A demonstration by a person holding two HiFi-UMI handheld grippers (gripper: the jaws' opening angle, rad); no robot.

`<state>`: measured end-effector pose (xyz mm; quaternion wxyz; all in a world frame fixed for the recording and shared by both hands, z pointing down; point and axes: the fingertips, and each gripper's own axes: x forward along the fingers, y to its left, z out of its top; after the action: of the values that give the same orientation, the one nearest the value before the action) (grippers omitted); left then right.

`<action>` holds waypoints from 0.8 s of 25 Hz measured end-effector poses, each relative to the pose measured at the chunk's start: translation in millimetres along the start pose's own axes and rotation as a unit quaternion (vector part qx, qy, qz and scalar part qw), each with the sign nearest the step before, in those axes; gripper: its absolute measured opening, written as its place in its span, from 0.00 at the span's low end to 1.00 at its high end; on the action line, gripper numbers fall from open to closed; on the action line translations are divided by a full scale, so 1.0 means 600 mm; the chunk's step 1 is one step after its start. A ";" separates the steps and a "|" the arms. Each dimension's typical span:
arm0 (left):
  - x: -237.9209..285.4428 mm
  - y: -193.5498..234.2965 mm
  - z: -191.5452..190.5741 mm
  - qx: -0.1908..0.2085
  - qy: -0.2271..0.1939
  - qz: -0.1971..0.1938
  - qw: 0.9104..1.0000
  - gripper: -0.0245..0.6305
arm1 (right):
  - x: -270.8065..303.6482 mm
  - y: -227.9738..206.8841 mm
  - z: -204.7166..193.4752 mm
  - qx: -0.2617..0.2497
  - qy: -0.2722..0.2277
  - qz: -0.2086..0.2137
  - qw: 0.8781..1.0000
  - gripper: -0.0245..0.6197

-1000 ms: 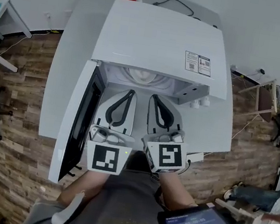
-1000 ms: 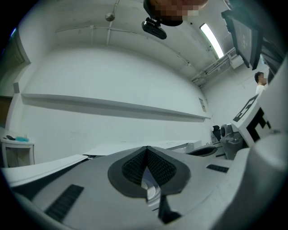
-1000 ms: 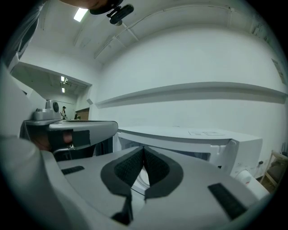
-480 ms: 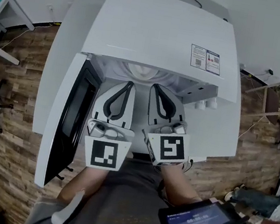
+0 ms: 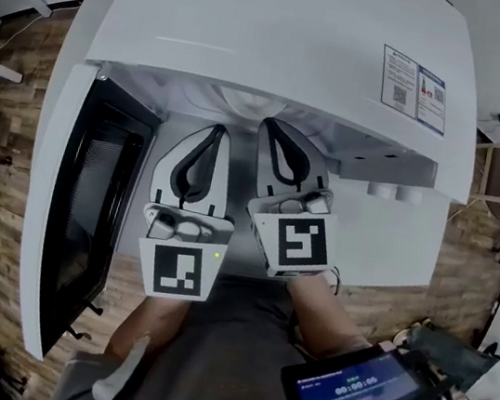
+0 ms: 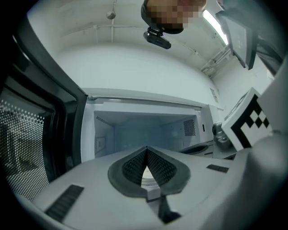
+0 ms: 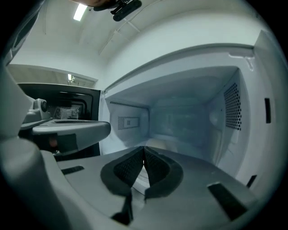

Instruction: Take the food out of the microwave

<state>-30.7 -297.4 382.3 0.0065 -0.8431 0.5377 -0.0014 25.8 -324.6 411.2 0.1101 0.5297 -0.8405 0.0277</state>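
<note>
From the head view there is one white microwave (image 5: 257, 35), its single door (image 5: 51, 210) swung wide to the left. Two knobs (image 5: 396, 192) show under its right front edge, and two printed labels (image 5: 415, 85) sit on its top. Two grippers are held side by side at the mouth of the cavity. The left gripper (image 5: 216, 131) and the right gripper (image 5: 269, 124) each carry one marker cube and both point inward. Just past their tips, under the front edge of the top, lies one pale round dish (image 5: 247, 102), inside the microwave and apart from both grippers. Only its white curved rim shows, and its contents cannot be made out. One dark device with a lit screen (image 5: 346, 393) sits at the lower right.

In the left gripper view, the jaws are clenched tip to tip on nothing, facing the open cavity.

In the right gripper view, the jaws are likewise pressed together and empty. The dish is a low, pale mound on the cavity floor just beyond them.
</note>
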 end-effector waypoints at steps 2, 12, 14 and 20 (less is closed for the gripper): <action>0.000 0.008 -0.007 -0.001 0.004 0.008 1.000 0.05 | 0.018 -0.005 -0.008 0.001 0.013 -0.002 1.000 0.05; -0.008 0.038 -0.018 -0.004 0.021 0.024 0.999 0.05 | 0.073 0.000 -0.037 -0.023 0.084 -0.013 0.996 0.05; -0.011 0.040 -0.017 -0.007 0.027 0.024 0.999 0.05 | 0.075 0.001 -0.038 -0.032 0.101 -0.011 0.994 0.05; -0.020 0.034 -0.005 -0.016 0.036 0.015 0.999 0.05 | 0.059 0.010 -0.041 -0.028 0.132 -0.001 0.991 0.05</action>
<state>-54.3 -295.0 385.1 -0.0262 -0.8341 0.5504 -0.0236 9.6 -349.1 443.2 0.2350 0.5190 -0.8186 0.0733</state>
